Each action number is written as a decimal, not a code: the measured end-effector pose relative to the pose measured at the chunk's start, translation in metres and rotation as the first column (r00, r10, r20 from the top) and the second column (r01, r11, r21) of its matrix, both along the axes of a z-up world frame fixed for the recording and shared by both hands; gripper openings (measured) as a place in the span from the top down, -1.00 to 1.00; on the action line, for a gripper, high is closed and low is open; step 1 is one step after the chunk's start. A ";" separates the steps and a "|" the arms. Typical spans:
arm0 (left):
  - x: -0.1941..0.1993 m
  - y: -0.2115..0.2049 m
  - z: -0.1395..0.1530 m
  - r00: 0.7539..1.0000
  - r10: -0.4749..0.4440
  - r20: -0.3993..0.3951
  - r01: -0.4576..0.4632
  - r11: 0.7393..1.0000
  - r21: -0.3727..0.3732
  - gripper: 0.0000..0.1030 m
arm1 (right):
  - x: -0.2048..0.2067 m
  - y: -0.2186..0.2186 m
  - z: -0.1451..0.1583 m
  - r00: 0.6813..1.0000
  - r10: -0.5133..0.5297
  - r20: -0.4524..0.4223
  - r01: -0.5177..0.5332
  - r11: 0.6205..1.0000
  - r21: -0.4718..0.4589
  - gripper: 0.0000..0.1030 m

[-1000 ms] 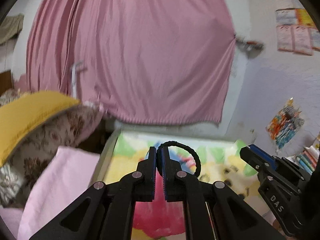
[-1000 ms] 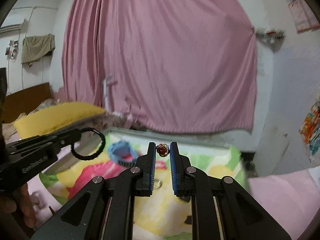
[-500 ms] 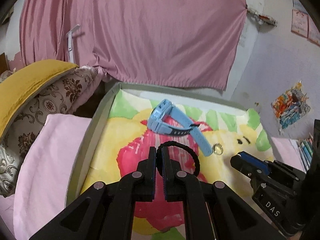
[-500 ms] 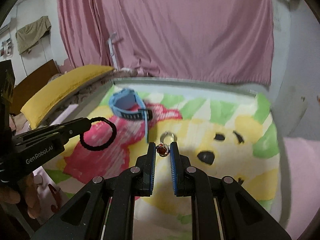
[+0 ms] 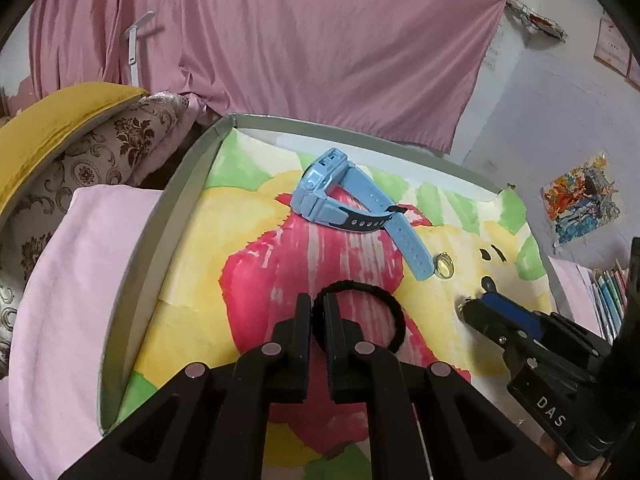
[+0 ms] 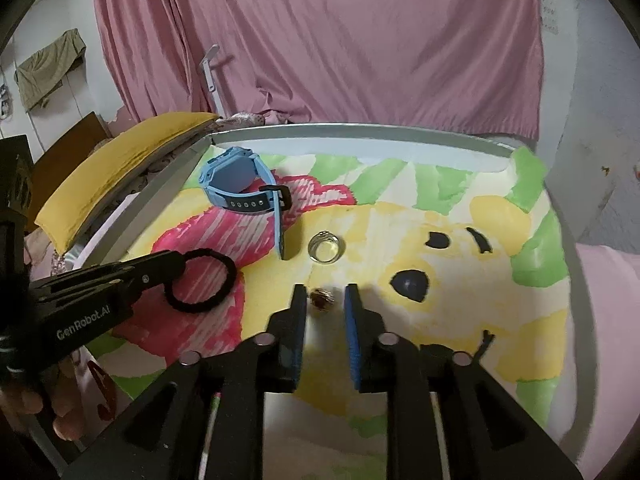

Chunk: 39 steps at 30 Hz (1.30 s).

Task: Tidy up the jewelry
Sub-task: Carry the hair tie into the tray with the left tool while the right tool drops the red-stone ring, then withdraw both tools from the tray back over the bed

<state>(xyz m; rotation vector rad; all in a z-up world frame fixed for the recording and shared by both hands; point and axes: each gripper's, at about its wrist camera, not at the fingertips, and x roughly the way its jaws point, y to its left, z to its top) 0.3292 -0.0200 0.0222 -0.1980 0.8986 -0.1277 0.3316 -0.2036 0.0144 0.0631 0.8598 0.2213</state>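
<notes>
My left gripper point(image 5: 317, 312) is shut on a black hair tie point(image 5: 362, 312) and holds it just above the red patch of the cartoon-printed tray point(image 5: 168, 216); it also shows in the right wrist view point(image 6: 178, 270) with the hair tie point(image 6: 200, 280). My right gripper point(image 6: 325, 300) is open, with a small red-stone ring point(image 6: 322, 298) lying between its fingers on the tray. A blue smartwatch point(image 6: 240, 184) and a clear ring point(image 6: 326, 247) lie further back. In the left wrist view the watch point(image 5: 340, 196) and clear ring point(image 5: 444, 266) lie ahead.
The tray's grey rim point(image 6: 360, 132) runs along the back and left. Yellow and patterned pillows point(image 5: 60, 136) and a pink blanket point(image 5: 68, 280) lie to the left. A pink curtain point(image 6: 340, 40) hangs behind. Books point(image 5: 608, 296) stand at the right.
Both grippers have come down toward the tray. My right gripper has opened and let go of the red-stone ring, which now lies on the tray. The left stays shut on the hair tie.
</notes>
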 end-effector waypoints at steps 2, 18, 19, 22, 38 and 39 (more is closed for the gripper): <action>-0.004 0.001 0.004 1.000 0.003 0.018 -0.003 1.000 0.002 0.66 | -0.006 -0.003 0.005 1.000 -0.005 0.021 0.005 1.000 -0.001 0.37; -0.109 0.020 0.071 0.911 0.085 0.405 -0.074 0.996 -0.043 -1.00 | -0.106 -0.020 0.080 0.925 -0.099 0.367 0.084 0.995 0.058 -0.81; -0.118 0.023 0.073 0.899 0.089 0.429 -0.081 0.996 -0.038 -1.00 | -0.114 -0.020 0.081 0.916 -0.106 0.387 0.088 0.994 0.065 -0.93; -0.139 0.029 0.077 0.878 0.084 0.471 -0.085 0.996 -0.019 -1.00 | -0.138 -0.020 0.086 0.887 -0.135 0.441 0.106 0.990 0.088 -0.97; -0.223 0.052 0.061 0.812 0.108 0.573 -0.148 0.989 0.024 -1.00 | -0.228 -0.007 0.081 0.795 -0.147 0.588 0.105 0.989 0.105 -0.97; -0.227 0.053 0.059 0.808 0.107 0.579 -0.151 0.988 0.028 -1.00 | -0.231 -0.004 0.079 0.791 -0.138 0.595 0.098 0.990 0.099 -0.97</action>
